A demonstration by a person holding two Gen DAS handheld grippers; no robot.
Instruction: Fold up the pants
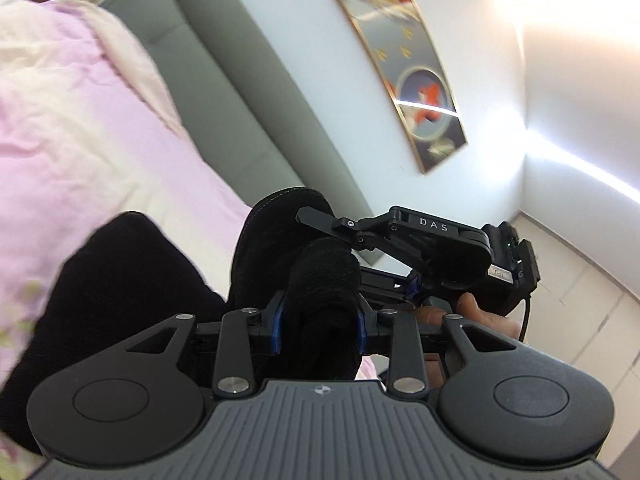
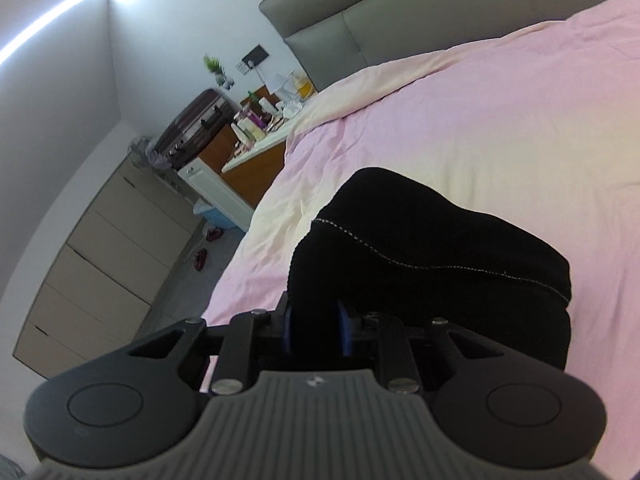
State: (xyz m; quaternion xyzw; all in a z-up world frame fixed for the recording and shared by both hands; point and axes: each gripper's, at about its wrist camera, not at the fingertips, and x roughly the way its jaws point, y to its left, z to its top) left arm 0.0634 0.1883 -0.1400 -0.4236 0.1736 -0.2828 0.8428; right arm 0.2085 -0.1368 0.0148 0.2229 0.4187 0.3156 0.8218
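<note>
1. A pink and cream duvet (image 2: 460, 128) covers the bed, with a grey padded headboard (image 2: 344, 20) behind it.
2. Beside the bed in the right wrist view stand a cluttered bedside table (image 2: 256, 136), a dark suitcase (image 2: 196, 128), a row of beige drawers (image 2: 108, 256) and red slippers (image 2: 200, 258) on the floor.
3. The left wrist view shows a long framed picture (image 1: 404, 52) on the white wall above the headboard.
4. The black pants (image 2: 432, 248) lie bunched on the duvet, lifted at the near end by both grippers.
5. The left gripper (image 1: 320, 320) has its blue-padded fingers (image 1: 277, 326) closed narrowly on a thick fold of the pants.
6. The right gripper (image 2: 316, 326) likewise pinches a fold of the black cloth between its blue pads (image 2: 345, 328).
7. In the left wrist view the right gripper (image 1: 404, 268) sits just beyond the left one, close beside it; its body blocks part of the wall and floor.
8. A white stitched seam (image 2: 400, 258) runs across the pants from left to right in the right wrist view, and the cloth stretches the same way.
9. The pants are too crumpled to tell which end is the waist.
</note>
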